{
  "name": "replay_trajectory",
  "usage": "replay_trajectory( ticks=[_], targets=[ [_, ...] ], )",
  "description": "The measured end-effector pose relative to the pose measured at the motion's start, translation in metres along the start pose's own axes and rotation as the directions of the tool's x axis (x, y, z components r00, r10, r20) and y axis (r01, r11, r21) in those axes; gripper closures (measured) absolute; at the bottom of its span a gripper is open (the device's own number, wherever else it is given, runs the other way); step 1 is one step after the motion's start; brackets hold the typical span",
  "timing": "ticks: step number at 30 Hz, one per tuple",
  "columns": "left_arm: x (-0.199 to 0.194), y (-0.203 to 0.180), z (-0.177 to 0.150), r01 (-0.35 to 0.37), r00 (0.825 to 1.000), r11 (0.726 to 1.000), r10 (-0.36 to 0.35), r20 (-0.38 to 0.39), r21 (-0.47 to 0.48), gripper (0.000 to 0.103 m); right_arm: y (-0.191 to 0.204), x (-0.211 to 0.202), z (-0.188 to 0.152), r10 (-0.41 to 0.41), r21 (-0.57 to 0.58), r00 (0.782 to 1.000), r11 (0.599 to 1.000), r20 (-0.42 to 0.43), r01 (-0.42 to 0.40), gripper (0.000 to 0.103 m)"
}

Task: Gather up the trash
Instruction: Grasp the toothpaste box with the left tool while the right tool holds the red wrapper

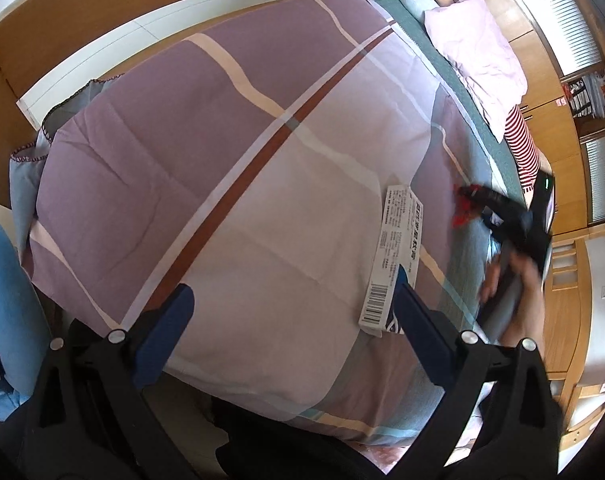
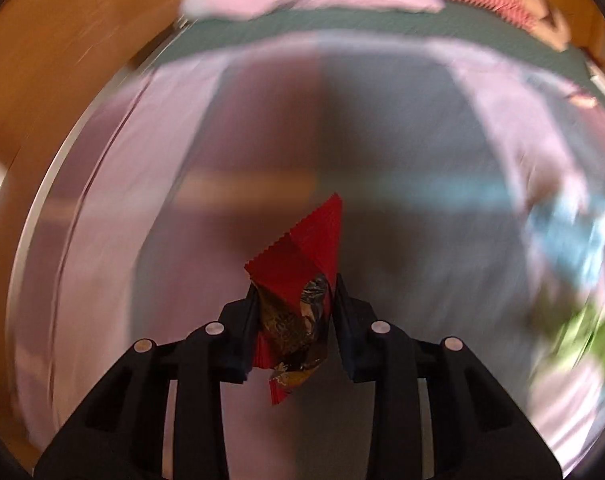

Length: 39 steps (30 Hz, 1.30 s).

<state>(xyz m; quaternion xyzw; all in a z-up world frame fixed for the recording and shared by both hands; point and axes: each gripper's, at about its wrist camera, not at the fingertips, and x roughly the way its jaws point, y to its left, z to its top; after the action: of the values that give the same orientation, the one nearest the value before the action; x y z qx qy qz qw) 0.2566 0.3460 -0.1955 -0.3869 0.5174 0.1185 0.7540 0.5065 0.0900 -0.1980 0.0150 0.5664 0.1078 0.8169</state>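
Observation:
A red snack wrapper with a crumpled dark foil part sits pinched between the fingers of my right gripper, which is shut on it above the blurred bedspread. From the left wrist view that same right gripper shows at the right of the bed with the red wrapper at its tip, a hand behind it. A long white carton with a barcode lies on the purple patchwork quilt. My left gripper hangs open over the quilt, its right finger just beside the carton's near end.
A lilac pillow and a red-and-white striped cloth lie at the bed's far side on a green sheet. Wooden floor and cabinets surround the bed. Blue fabric is at the left edge.

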Motion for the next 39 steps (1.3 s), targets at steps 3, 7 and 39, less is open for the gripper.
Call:
replay_trajectory(
  ticks=[3,7,39],
  targets=[
    [-0.002,0.002,0.001,0.004,1.0,1.0,-0.004,0.005,-0.005,0.004,0.019,-0.016,-0.043,0.09,-0.03,0.996,0.995,-0.017,-0.091,0.069],
    [-0.01,0.017,0.008,0.019,1.0,0.998,-0.018,0.017,-0.052,0.004,0.049,-0.028,-0.092,0.165,-0.055,0.981,0.984,-0.102,-0.171,0.069],
    [0.077,-0.077,0.008,-0.213,0.976,0.785,0.201,0.087,0.582,0.043,0.033,-0.205,-0.223,-0.15,0.088,0.924,0.988,0.353,0.127,0.069]
  ],
)
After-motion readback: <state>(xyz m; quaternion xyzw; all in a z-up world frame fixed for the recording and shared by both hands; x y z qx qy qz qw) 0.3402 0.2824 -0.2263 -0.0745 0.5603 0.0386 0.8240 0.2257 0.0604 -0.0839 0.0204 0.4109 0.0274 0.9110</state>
